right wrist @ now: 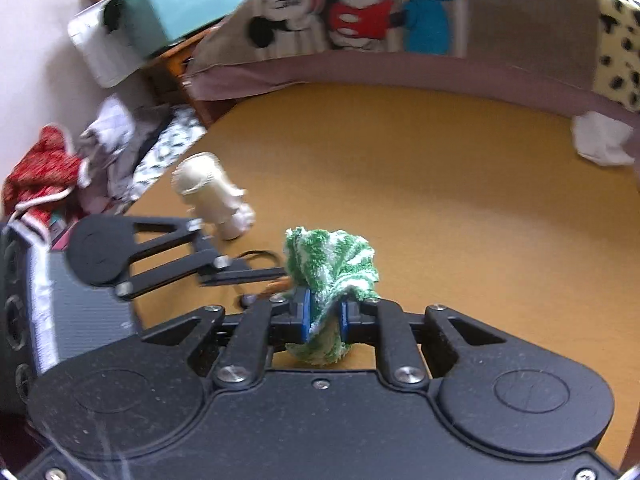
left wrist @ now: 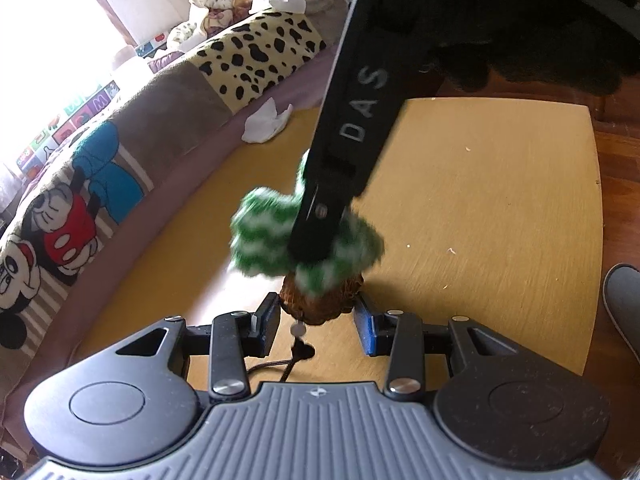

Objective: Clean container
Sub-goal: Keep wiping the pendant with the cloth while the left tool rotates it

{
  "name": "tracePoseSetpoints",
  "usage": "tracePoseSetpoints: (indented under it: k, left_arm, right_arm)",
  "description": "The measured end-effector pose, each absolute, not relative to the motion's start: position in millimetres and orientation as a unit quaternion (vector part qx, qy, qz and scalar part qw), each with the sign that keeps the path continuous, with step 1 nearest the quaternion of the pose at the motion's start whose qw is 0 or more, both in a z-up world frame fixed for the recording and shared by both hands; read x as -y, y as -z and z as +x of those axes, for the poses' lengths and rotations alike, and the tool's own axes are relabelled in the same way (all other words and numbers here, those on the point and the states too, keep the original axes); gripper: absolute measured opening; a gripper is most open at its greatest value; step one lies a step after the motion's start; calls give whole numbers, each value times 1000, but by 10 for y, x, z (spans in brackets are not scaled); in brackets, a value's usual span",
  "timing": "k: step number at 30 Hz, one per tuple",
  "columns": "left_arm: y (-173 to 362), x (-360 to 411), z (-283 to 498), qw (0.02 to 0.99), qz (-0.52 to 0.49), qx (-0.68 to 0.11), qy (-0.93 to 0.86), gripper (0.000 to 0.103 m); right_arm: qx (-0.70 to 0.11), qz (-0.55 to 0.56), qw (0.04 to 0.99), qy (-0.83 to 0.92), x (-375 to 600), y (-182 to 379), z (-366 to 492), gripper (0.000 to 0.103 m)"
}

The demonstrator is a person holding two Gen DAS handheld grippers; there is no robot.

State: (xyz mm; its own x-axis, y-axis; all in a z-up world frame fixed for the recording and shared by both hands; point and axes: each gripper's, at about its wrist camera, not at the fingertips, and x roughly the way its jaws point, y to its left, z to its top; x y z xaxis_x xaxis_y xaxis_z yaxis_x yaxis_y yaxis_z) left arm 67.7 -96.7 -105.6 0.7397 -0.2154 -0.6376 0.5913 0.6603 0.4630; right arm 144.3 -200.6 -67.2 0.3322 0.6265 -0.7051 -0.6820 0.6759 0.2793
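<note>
While tilted downward, left gripper (left wrist: 318, 322) clamps brown container (left wrist: 320, 300) | right gripper (right wrist: 325, 314) pinches green cloth (right wrist: 332, 260), angled down

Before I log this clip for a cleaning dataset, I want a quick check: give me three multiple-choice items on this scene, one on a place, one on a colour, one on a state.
1. Where is the crumpled white tissue?
A. On the yellow table by the sofa edge
B. Between the left gripper's fingers
C. On top of the white bottle

2. What colours is the cloth?
A. Red and black
B. Green and white
C. Plain blue

3. How does the right gripper stand?
A. Wide open, nothing in it
B. Shut on the white bottle
C. Shut on the cloth

Answers:
1 A: it lies on the yellow table, at the edge next to the sofa.
2 B: green and white stripes show in both views.
3 C: its blue pads pinch the cloth, while the white bottle stands apart on the table.
</note>
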Motion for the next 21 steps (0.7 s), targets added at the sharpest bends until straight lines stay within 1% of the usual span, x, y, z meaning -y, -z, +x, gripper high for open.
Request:
tracePoseSetpoints:
  k: [4,9,12,16,19,21]
  left_arm:
    - [1077,964,672,866,344,-277,234,38]
    - [1098,962,670,865,346,-278,234,38]
    - [1098,948,681,865,348,-278,231,38]
    - [1116,953,655,862,360,-274,229,38]
    - [1156,966,612,855,380,-266,231,38]
    - [1216,986,565,846,410,-253,229,38]
  right_arm:
    - [-416,-41,808,-415,1913,652,1407,13]
    - [-429,-90,836,-330,1989,759,1556,13]
    - [-433,-63,836,-331,2072,761,1613,13]
    - [-423,-15,822,-381,2088,664,1585,13]
    - [-437,-21,809,-392,2010,728,1558,13]
    - [-449,-20,808,-380,2008,795,1610,13]
